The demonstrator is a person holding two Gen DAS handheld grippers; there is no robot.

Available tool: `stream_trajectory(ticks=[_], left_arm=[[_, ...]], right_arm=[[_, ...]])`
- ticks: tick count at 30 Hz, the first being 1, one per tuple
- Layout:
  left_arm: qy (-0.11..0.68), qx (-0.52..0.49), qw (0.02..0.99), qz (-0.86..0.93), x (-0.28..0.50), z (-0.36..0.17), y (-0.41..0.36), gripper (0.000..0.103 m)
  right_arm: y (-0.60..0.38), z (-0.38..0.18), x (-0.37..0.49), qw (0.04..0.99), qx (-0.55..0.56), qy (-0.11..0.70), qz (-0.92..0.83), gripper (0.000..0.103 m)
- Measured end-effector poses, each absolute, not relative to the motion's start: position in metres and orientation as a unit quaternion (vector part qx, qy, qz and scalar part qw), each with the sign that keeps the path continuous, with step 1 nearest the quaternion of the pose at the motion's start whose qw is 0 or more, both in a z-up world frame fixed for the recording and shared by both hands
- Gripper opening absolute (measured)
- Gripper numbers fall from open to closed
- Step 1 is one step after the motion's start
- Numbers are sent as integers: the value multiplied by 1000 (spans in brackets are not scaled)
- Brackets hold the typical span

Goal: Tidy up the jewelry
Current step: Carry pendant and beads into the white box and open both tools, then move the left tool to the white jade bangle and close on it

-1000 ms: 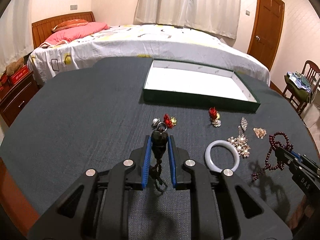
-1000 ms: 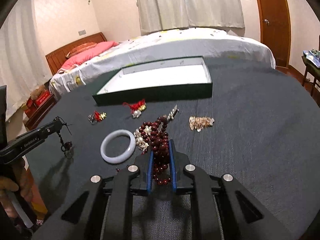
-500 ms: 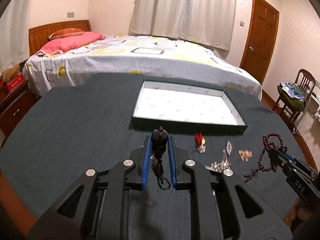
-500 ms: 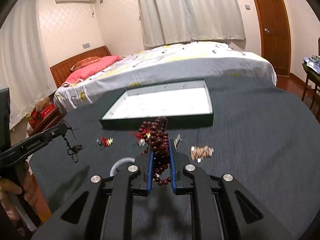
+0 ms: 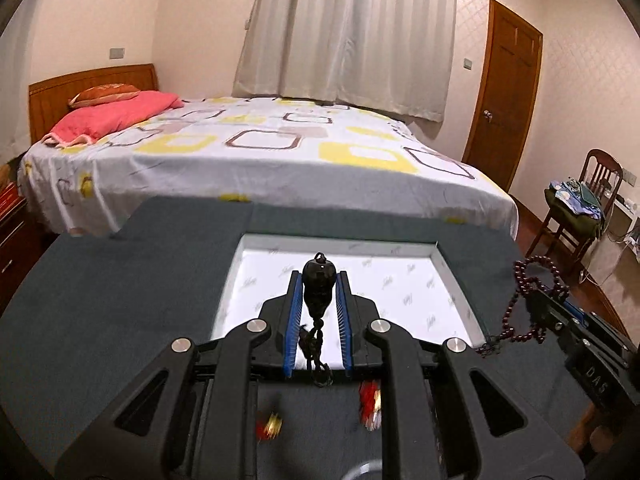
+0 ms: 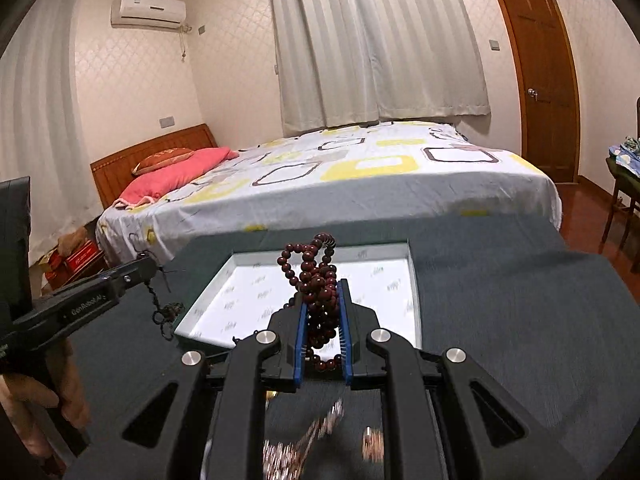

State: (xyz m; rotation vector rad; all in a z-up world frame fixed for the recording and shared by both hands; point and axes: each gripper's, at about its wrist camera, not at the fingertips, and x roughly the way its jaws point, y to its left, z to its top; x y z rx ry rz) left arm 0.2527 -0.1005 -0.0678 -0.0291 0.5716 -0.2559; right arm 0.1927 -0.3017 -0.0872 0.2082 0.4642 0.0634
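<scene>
The left tool [image 5: 319, 280] pinches a black pendant [image 5: 318, 286] with a dangling chain; the right tool [image 6: 323, 300] clamps dark red beads [image 6: 318, 280]. A white-lined tray [image 5: 408, 292] lies just ahead of both.

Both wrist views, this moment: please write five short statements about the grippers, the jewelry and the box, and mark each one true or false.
1. The left gripper is shut on a black pendant with a short chain hanging below. True.
2. The right gripper is open and holds nothing. False: it is shut on a dark red bead string.
3. The box has a white lining, and no jewelry is visible on it. True.
4. The bead string already lies inside the box. False: it is held in the air, clamped between the fingers.
5. The table cover is bright red. False: it is dark grey-green.
</scene>
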Motion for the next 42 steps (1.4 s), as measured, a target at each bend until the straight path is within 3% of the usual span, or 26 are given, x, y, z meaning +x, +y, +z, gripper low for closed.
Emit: stream_trajectory(ticks=[9, 19, 21, 22, 23, 24, 26, 28, 29, 30, 42], left_arm=[[359, 1, 925, -128, 337, -138, -140, 17], [417, 26, 899, -127, 357, -184, -146, 17], [422, 25, 898, -126, 358, -189, -145, 21], [423, 25, 897, -124, 358, -190, -145, 33], [424, 24, 897, -120, 358, -191, -144, 53], [422, 20, 899, -117, 358, -191, -142, 60], [420, 12, 900, -119, 357, -190, -139, 61], [419, 13, 900, -121, 357, -189, -139, 65], [416, 16, 901, -119, 356, -188, -138, 69], [414, 17, 903, -119, 356, -187, -137, 70], [362, 5, 925, -116, 308, -152, -118, 77]], right_arm=[[-312, -137, 265, 949, 107, 295, 20, 14], [-314, -184, 291, 919, 101, 381, 4, 14], [-315, -187, 292, 917, 99, 386, -1, 14], [-314, -186, 292, 919, 94, 383, -1, 15], [-312, -186, 292, 919, 88, 384, -3, 15], [-310, -186, 292, 919, 81, 386, -2, 16], [-309, -186, 291, 920, 82, 384, 8, 22], [-307, -185, 288, 923, 77, 377, 16, 37], [-306, -184, 287, 925, 72, 374, 11, 60], [-306, -182, 285, 927, 71, 368, 9, 69], [-315, -147, 240, 946, 89, 312, 1, 69]])
